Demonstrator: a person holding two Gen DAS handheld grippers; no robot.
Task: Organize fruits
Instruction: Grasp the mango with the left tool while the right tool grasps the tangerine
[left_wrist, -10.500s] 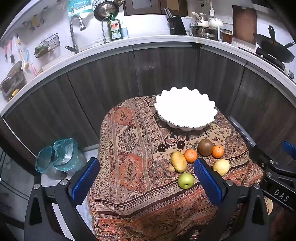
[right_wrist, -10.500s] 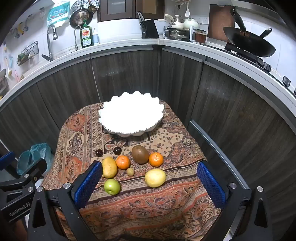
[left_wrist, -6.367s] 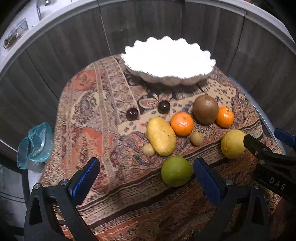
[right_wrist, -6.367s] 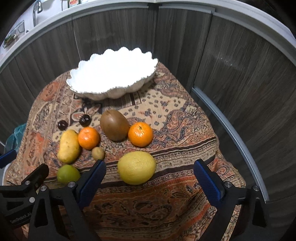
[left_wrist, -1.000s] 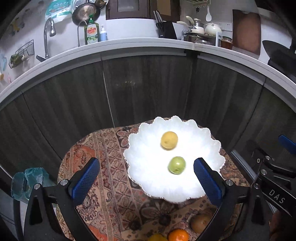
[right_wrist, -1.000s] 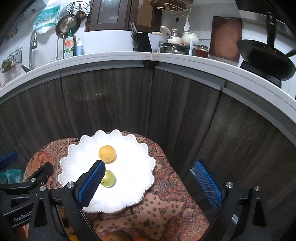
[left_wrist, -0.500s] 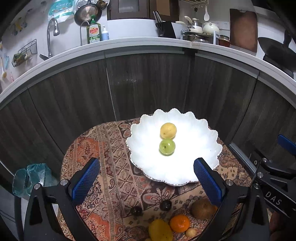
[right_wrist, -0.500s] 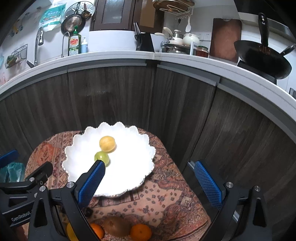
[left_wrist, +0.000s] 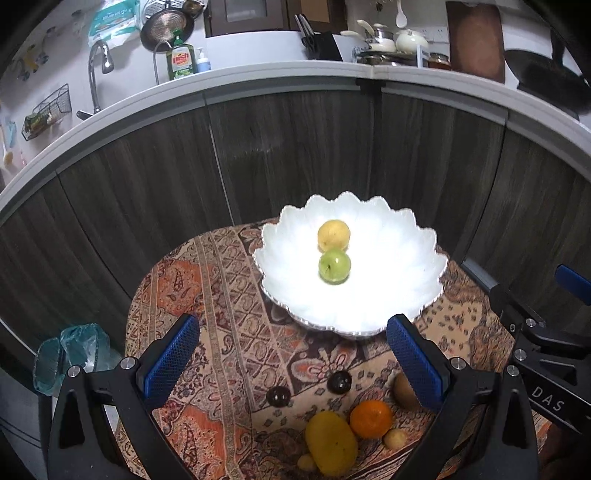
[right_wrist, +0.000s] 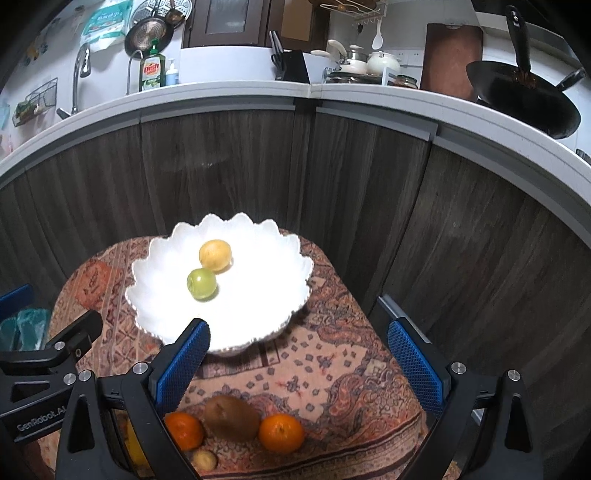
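Note:
A white scalloped bowl (left_wrist: 406, 266) (right_wrist: 266, 273) stands at the far end of a small cloth-covered table. In it lie a yellow lemon (left_wrist: 333, 235) (right_wrist: 215, 255) and a green apple (left_wrist: 334, 266) (right_wrist: 201, 284), touching. On the cloth nearer me lie a yellow mango (left_wrist: 331, 443), an orange (left_wrist: 371, 419) (right_wrist: 183, 431), a brown kiwi (right_wrist: 232, 417), a second orange (right_wrist: 281, 432), two dark plums (left_wrist: 339, 381) and small tan fruits (left_wrist: 395, 439). My left gripper (left_wrist: 291, 354) and right gripper (right_wrist: 299, 354) are both open and empty, above the near fruits.
Dark wood cabinet fronts (left_wrist: 295, 155) curve close behind the table under a white counter with a sink tap (left_wrist: 98, 70) and dish soap (left_wrist: 180, 61). A wok (right_wrist: 524, 103) sits at the right. A blue-green plastic bag (left_wrist: 70, 354) lies on the floor at the left.
Both grippers have drawn back from the bowl toward the near side of the table, so more of the loose fruit shows. The green apple has rolled next to the lemon.

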